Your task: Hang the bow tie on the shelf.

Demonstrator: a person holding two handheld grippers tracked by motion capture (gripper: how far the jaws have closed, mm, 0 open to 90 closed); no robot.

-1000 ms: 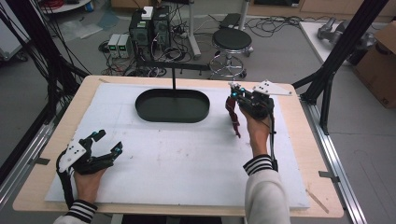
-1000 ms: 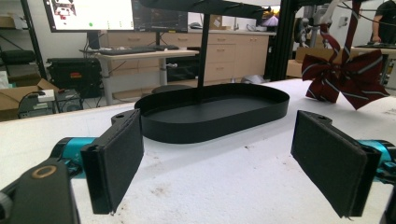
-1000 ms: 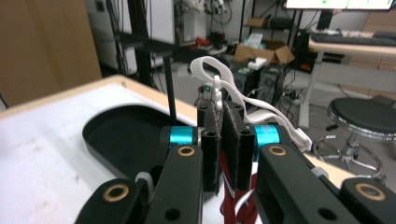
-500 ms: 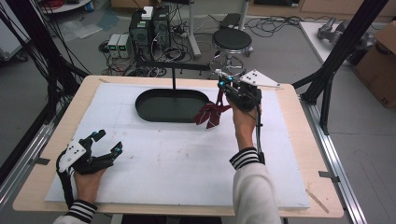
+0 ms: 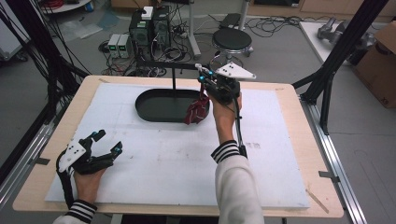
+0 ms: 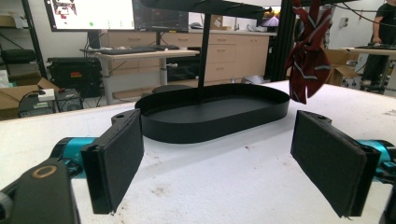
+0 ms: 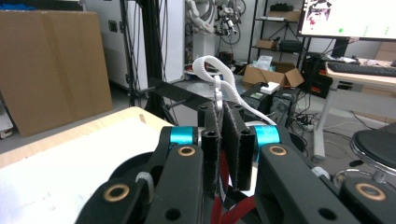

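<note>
The right gripper [image 5: 204, 85], jaws clamped on a red striped cloth [image 5: 196, 112], hangs it over the black tray's [image 5: 154, 110] three-o'clock end, while the open-jawed left gripper [image 5: 106, 141] rests at seven o'clock on the tabletop [image 5: 163, 158].

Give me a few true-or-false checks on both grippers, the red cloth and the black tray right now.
1. The right gripper is shut on the red cloth. True.
2. The cloth lies flat on the white board. False: it hangs from the gripper.
3. The left gripper is open and holds nothing. True.
4. The black tray sits under the left gripper. False: the tray is farther up the board, near the right gripper.
</note>
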